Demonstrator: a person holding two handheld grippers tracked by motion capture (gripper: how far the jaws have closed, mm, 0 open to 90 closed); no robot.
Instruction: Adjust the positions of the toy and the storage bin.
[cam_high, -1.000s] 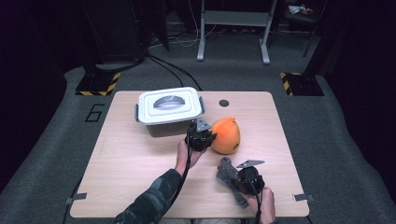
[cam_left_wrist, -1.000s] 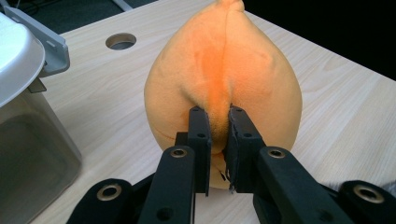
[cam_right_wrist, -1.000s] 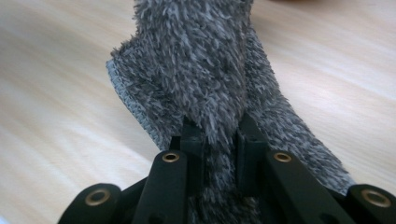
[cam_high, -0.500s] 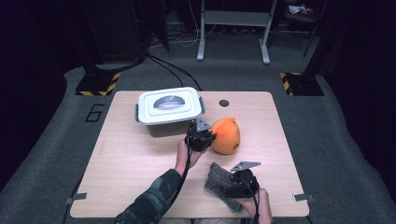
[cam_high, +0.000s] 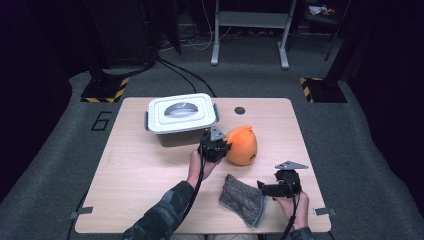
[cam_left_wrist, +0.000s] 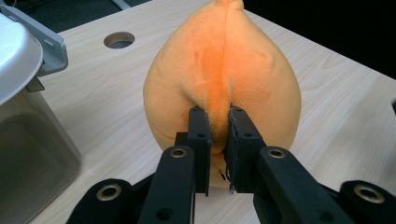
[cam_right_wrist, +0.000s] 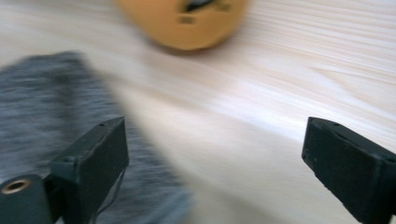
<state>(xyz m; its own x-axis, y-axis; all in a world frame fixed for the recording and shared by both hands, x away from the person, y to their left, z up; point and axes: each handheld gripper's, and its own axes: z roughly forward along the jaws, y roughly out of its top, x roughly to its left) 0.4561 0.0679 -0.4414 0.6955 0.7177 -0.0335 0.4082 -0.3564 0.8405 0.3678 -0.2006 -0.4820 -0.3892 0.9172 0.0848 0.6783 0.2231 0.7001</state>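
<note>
- A fold of the orange plush toy (cam_left_wrist: 224, 79) is pinched between the nearly closed jaws of the left gripper (cam_left_wrist: 217, 140); the toy is set on the table (cam_high: 135, 170) just beside the lidded white container (cam_high: 181, 119).
- The right gripper (cam_right_wrist: 212, 154) is held with its jaws spread wide and nothing is clasped in them.
- The grey cloth (cam_high: 243, 199) is laid on the table near the front edge, just beside the right gripper, with one jaw seen over its edge.
</note>
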